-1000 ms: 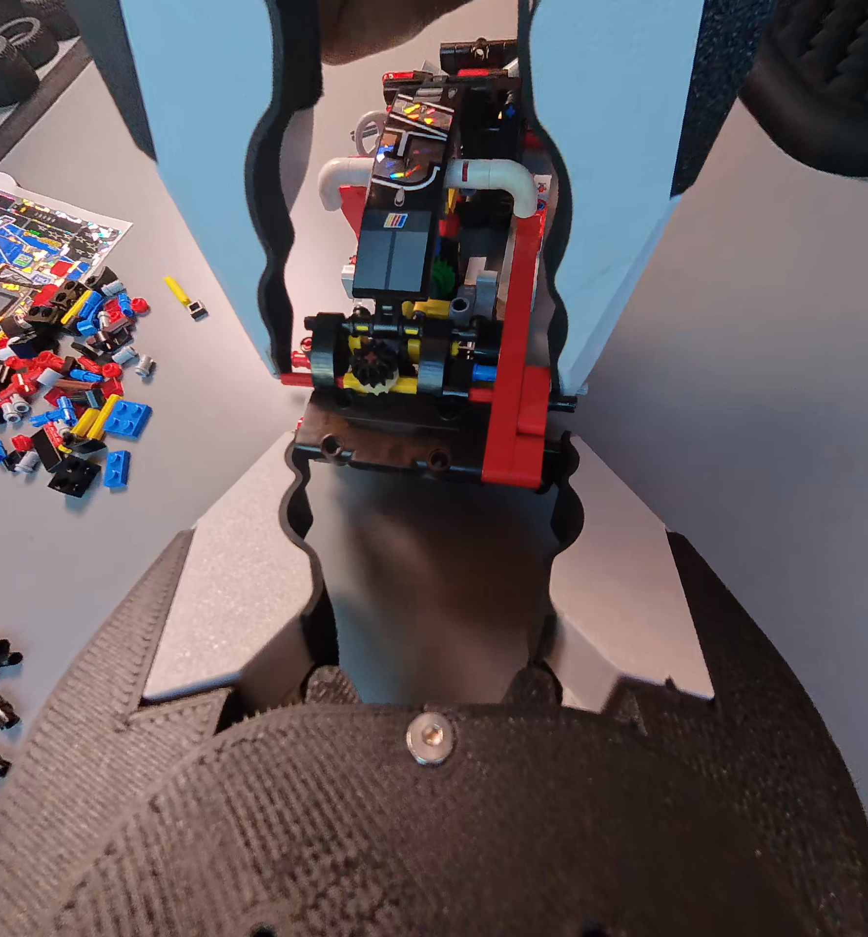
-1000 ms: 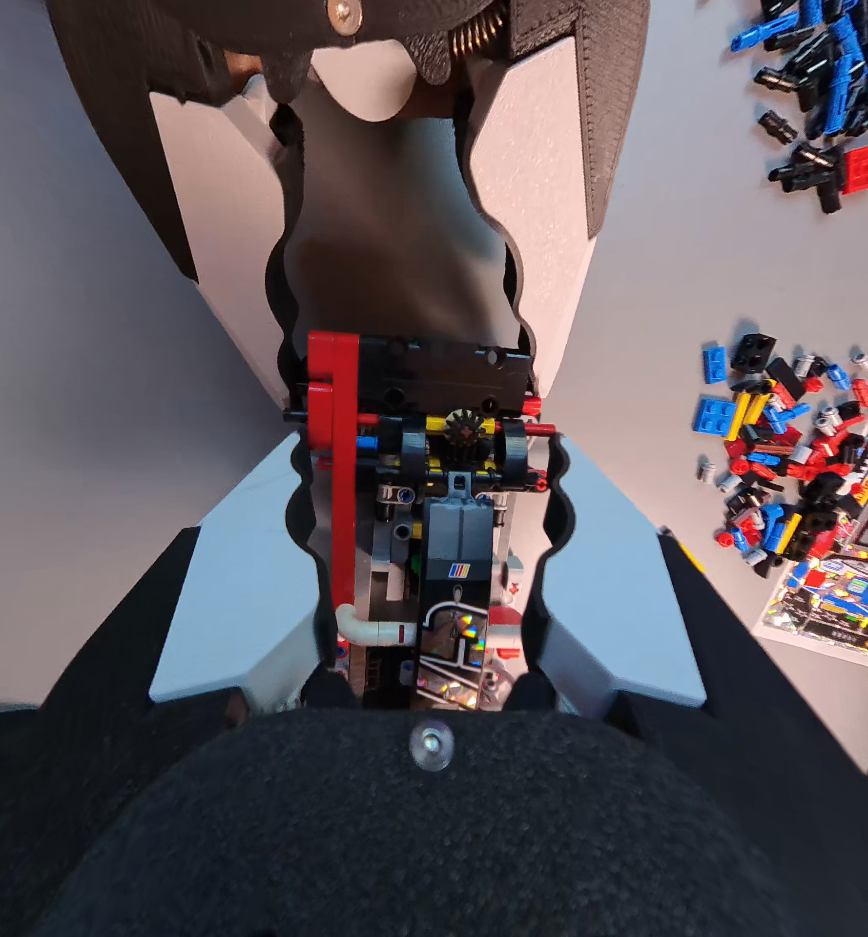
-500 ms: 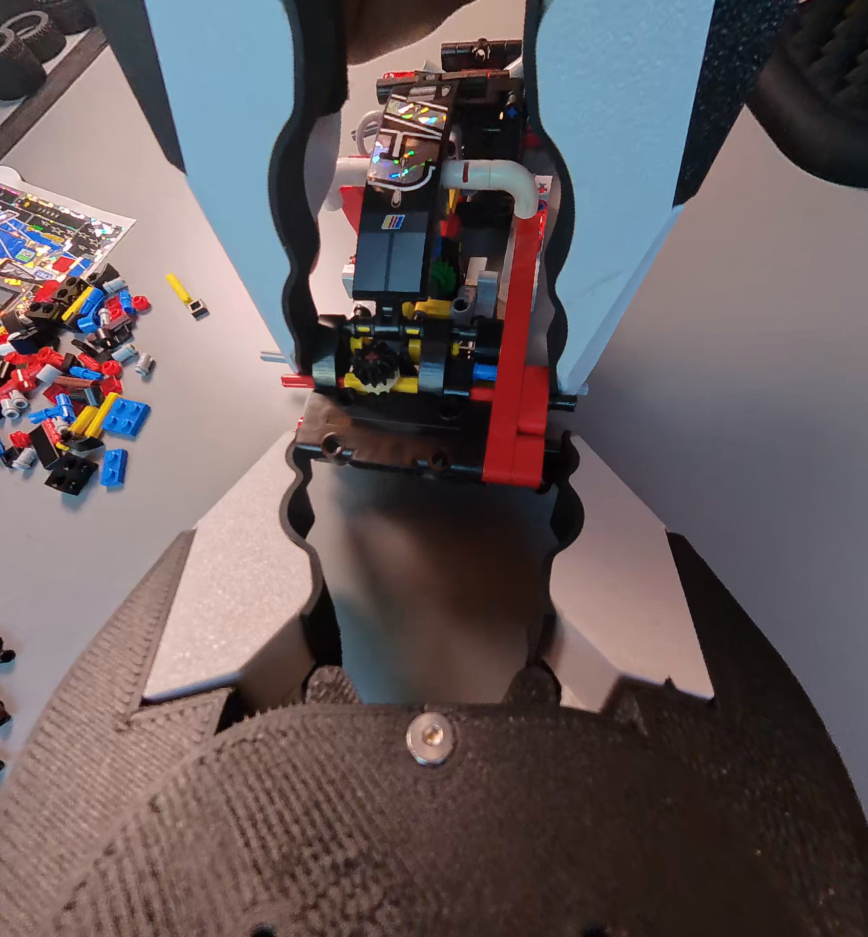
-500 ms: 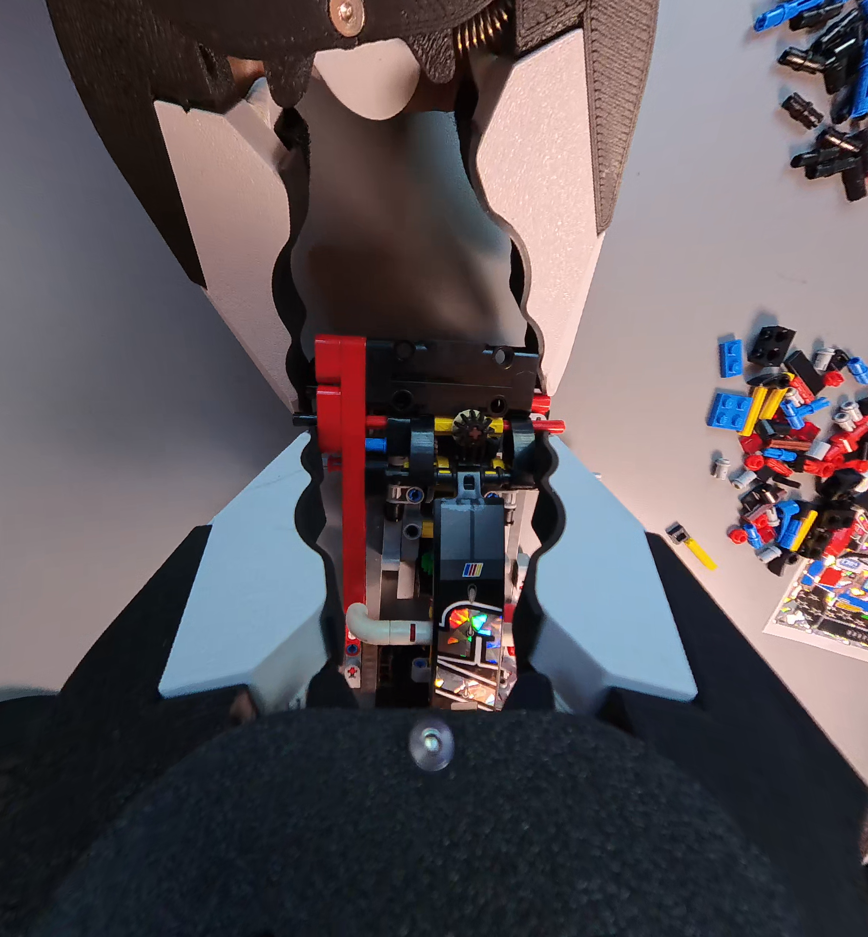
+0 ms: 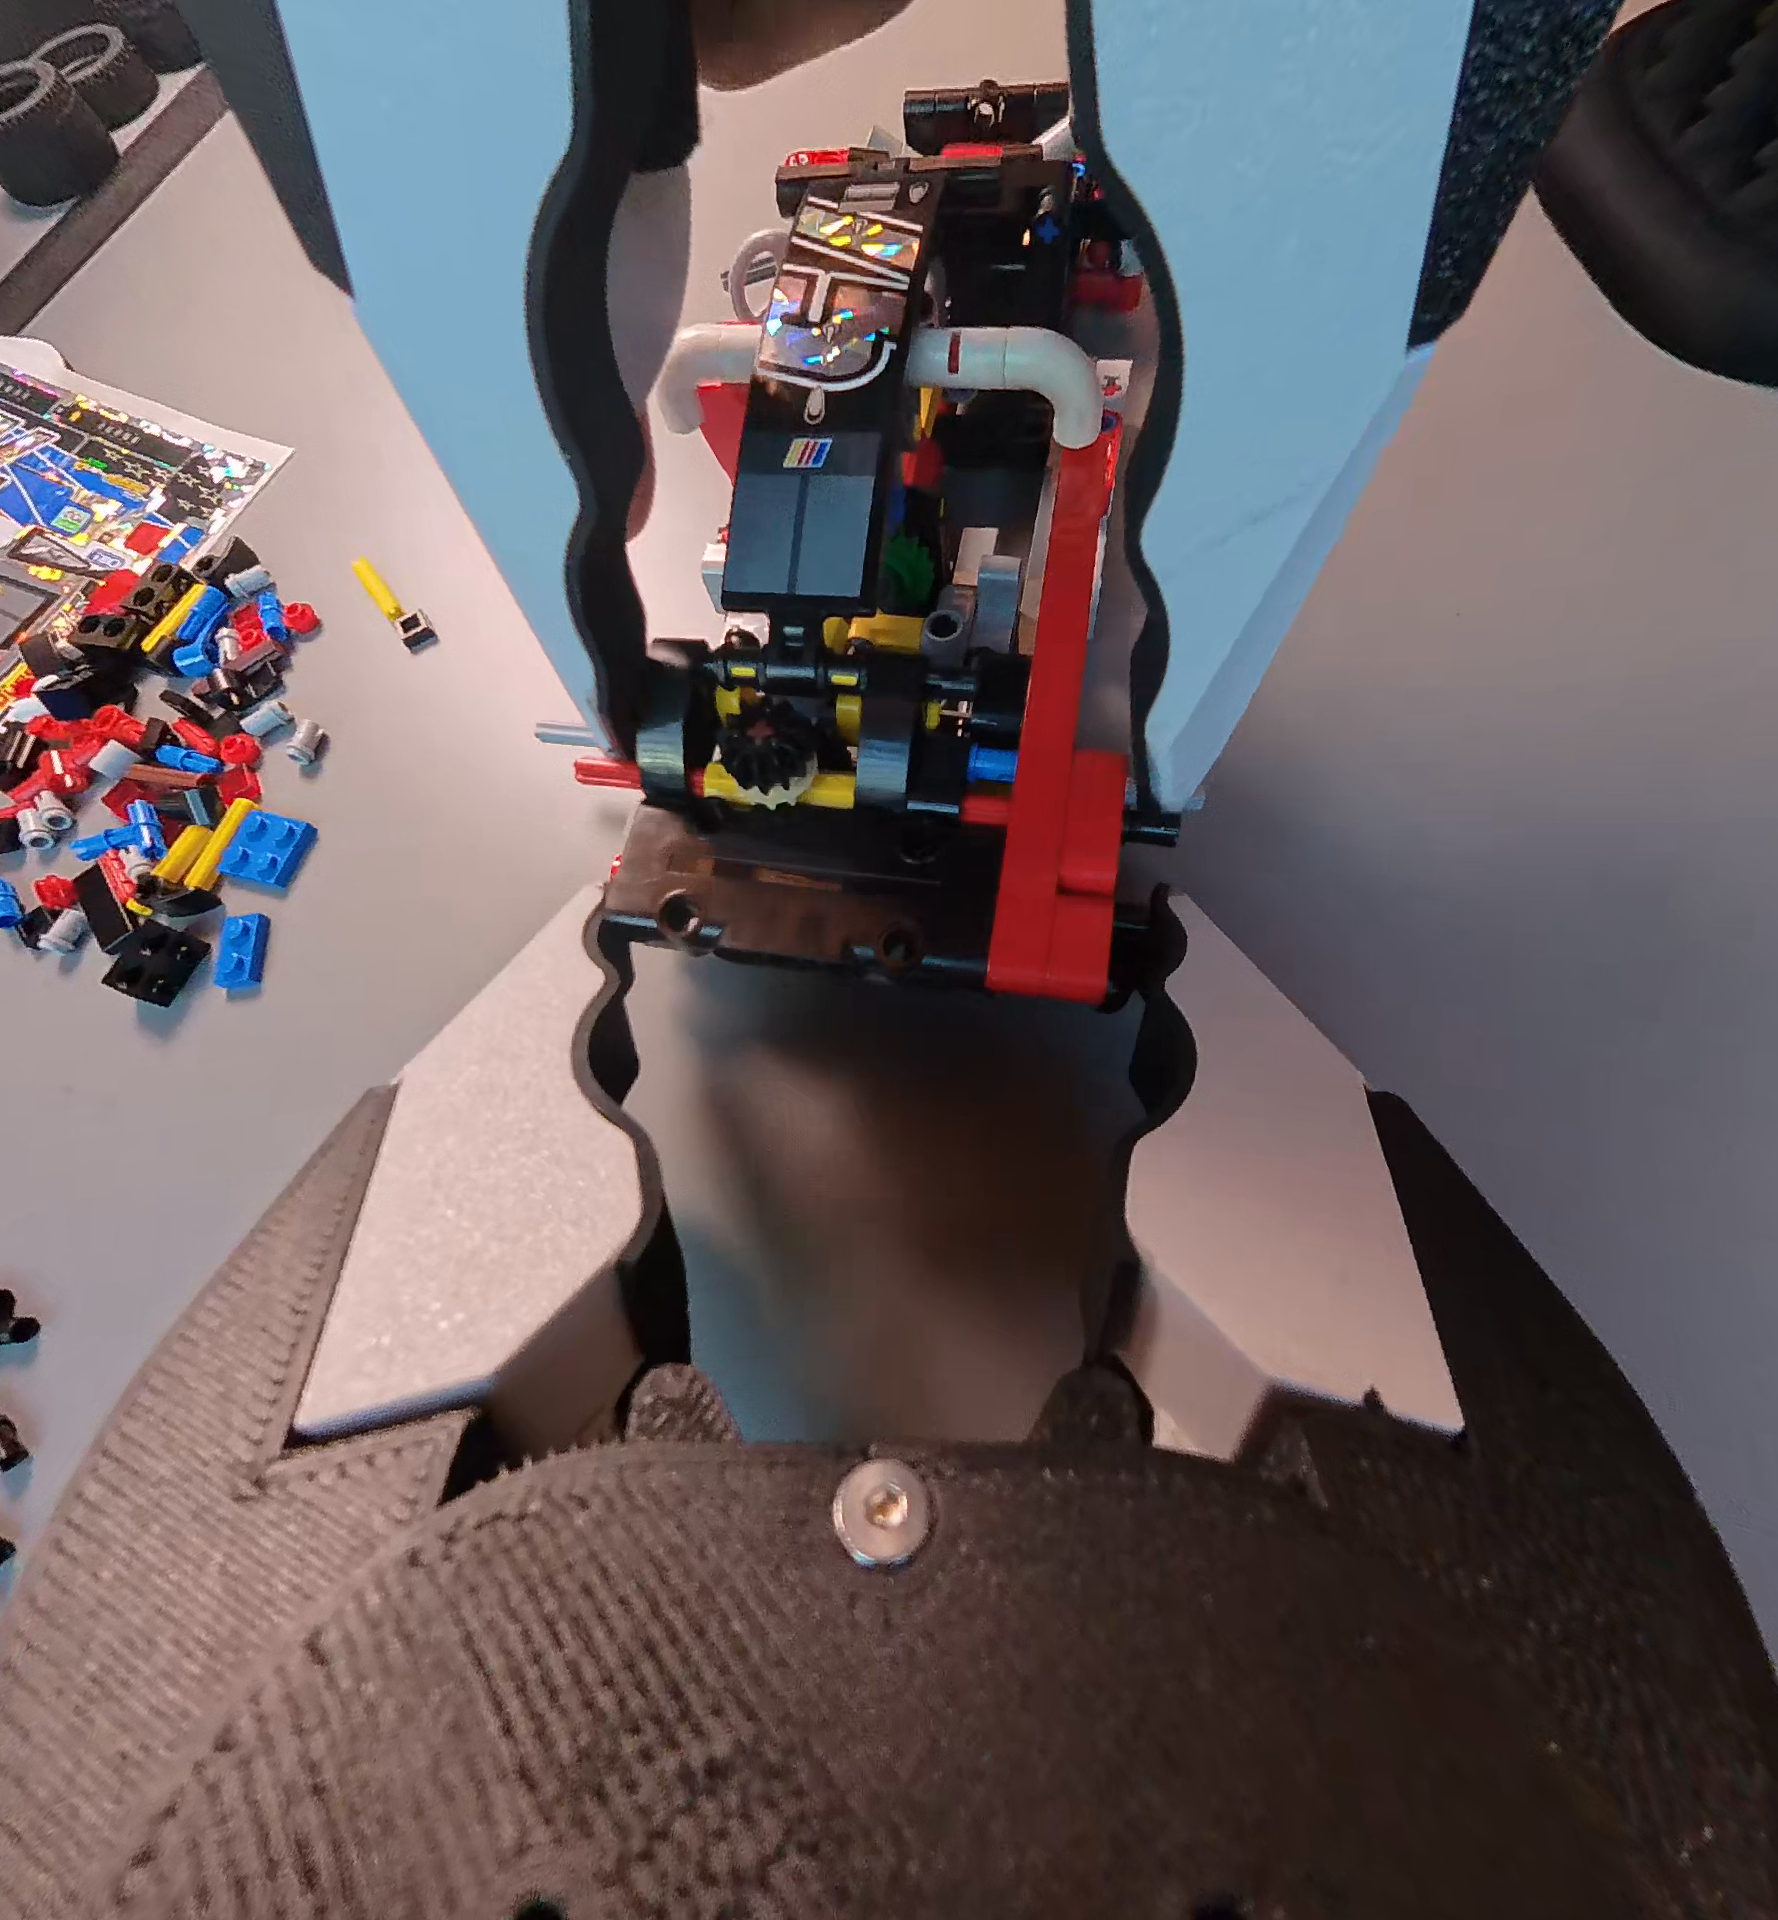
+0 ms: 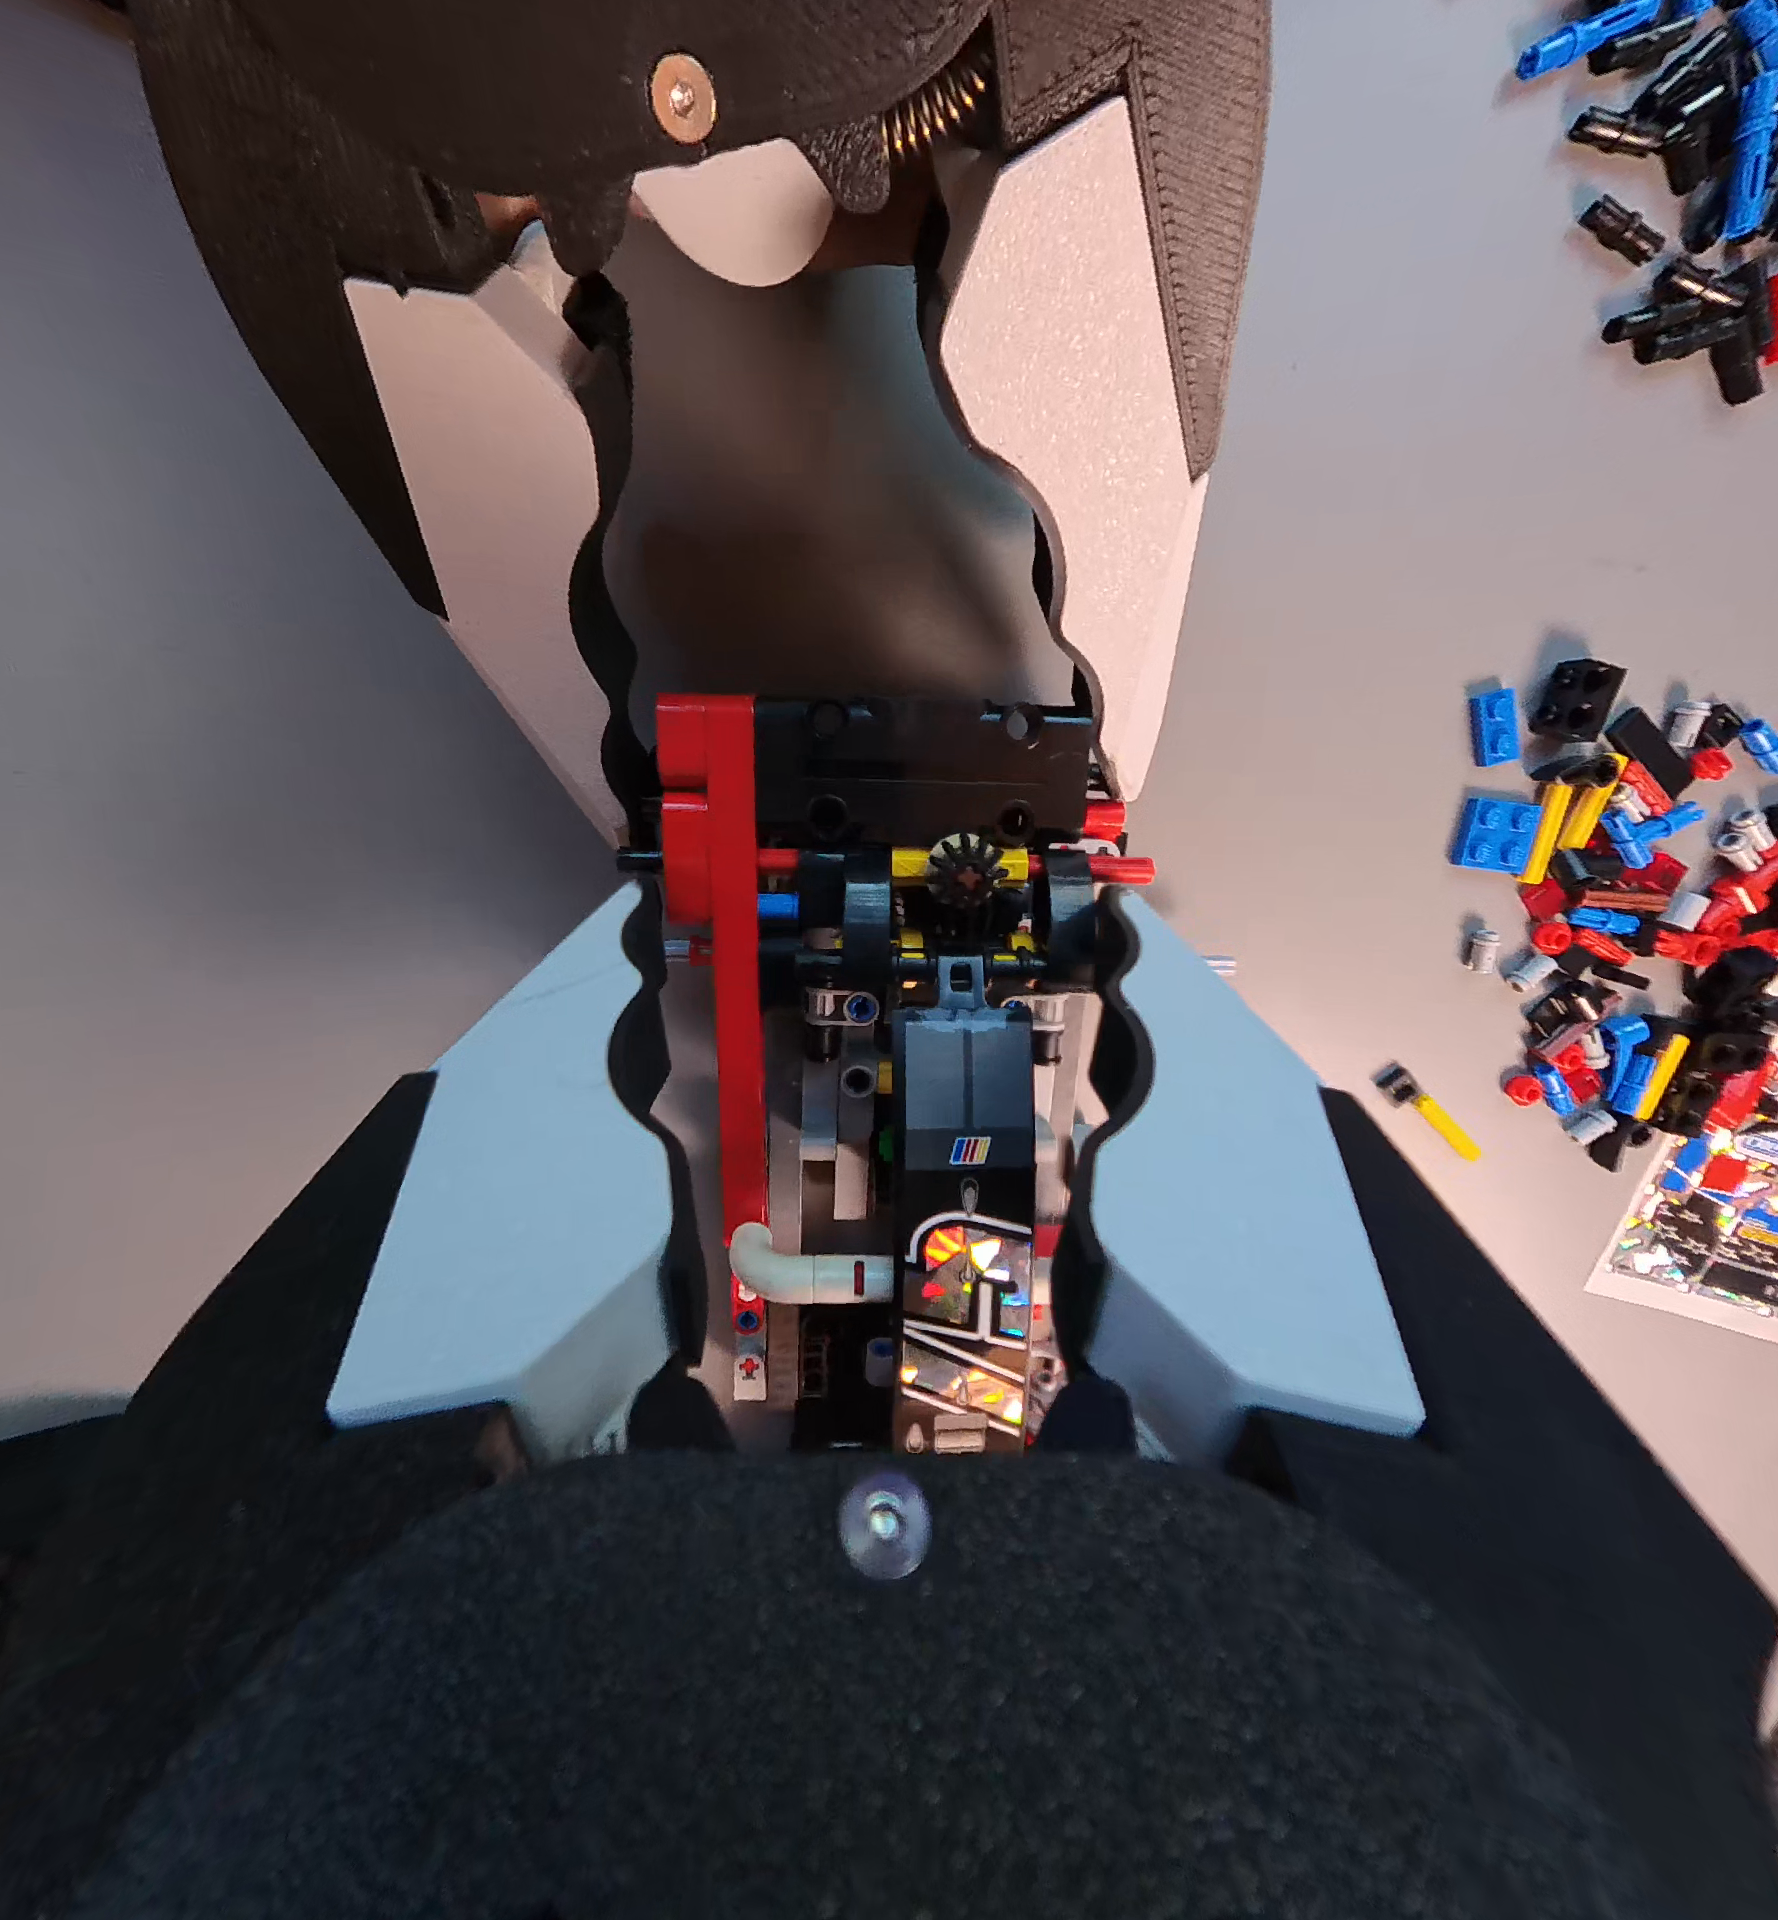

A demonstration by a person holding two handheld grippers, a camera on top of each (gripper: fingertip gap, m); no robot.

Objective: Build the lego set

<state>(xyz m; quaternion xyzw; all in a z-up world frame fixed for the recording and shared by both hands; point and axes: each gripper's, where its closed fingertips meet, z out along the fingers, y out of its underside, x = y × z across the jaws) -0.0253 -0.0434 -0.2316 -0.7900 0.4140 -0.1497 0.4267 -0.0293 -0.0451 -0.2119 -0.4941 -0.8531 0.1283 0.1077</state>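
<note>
From the left wrist view, the left hand-held gripper (image 5: 880,940) pinches the lego model's (image 5: 864,665) black end above the desk (image 5: 1487,831).

From the right wrist view, the right hand-held gripper (image 6: 880,966) clamps its sides; I'd press evenly, keeping both grips square.

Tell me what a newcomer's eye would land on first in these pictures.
First, the half-built lego car in the middle, black and red with a shiny sticker on its top, gripped at its two ends by the left gripper and the right gripper, which face each other. Next, the bright pile of loose pieces on the grey table, beside a sticker sheet.
</note>
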